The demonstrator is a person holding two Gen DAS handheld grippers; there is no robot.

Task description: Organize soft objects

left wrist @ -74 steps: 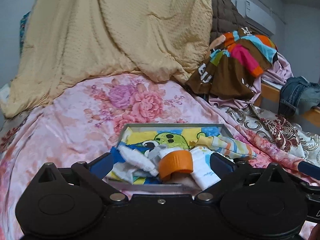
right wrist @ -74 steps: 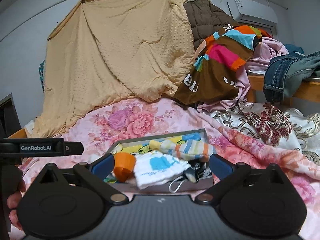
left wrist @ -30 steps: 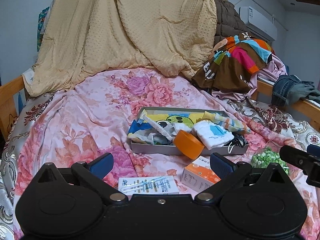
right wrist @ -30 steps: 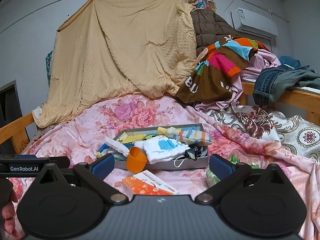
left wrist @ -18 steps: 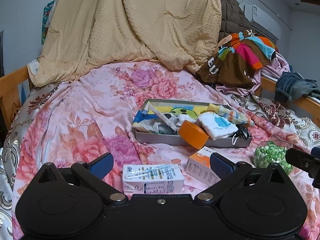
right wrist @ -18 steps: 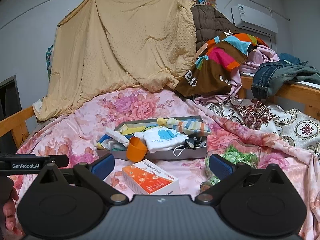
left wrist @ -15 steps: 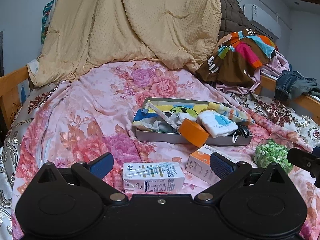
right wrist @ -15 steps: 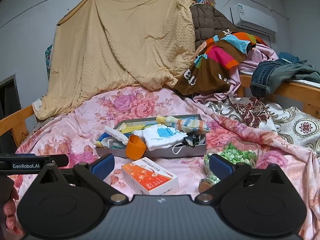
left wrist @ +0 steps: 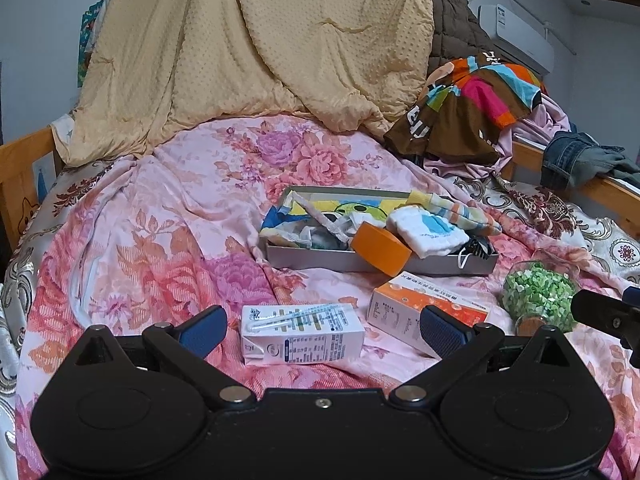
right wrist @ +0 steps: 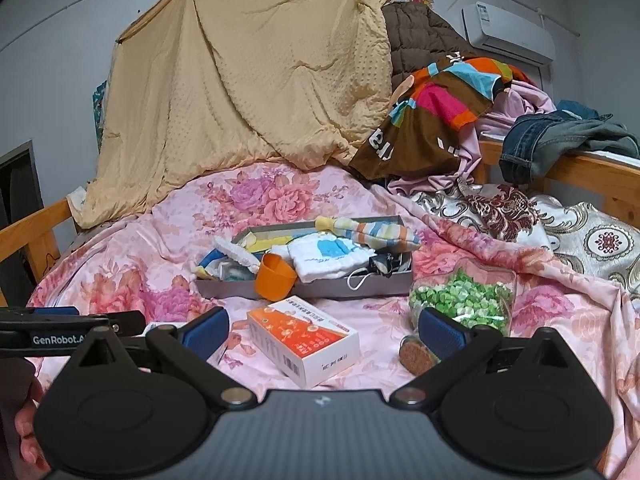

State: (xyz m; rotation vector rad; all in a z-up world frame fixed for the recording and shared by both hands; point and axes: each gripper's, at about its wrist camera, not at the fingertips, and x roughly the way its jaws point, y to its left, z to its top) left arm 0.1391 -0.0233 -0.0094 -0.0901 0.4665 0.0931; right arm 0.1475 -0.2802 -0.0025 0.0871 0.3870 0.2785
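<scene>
A grey shallow box (left wrist: pixel 316 260) (right wrist: pixel 320 286) sits on the pink floral bedspread and holds soft items: a white folded cloth with a blue print (left wrist: pixel 428 230) (right wrist: pixel 332 254), a striped sock (left wrist: pixel 460 210) (right wrist: pixel 372 234), a yellow cartoon cloth (left wrist: pixel 352 206) and a face mask (right wrist: pixel 380 264). An orange cup (left wrist: pixel 380 250) (right wrist: pixel 274 276) leans on the box's front wall. My left gripper (left wrist: pixel 320 326) is open and empty, near a white milk carton (left wrist: pixel 302 334). My right gripper (right wrist: pixel 324 330) is open and empty, near an orange and white box (right wrist: pixel 304 338) (left wrist: pixel 416 308).
A glass jar of green bits (right wrist: pixel 460 304) (left wrist: pixel 536 298) lies on its side to the right, cork end toward me. A yellow blanket (left wrist: pixel 248 52) hangs at the back. Clothes (right wrist: pixel 440 116) pile on the right by a wooden rail (right wrist: pixel 592 174).
Both grippers have pulled back from the grey box toward me and stayed open. The carton, orange box and jar have come into view in front of the box.
</scene>
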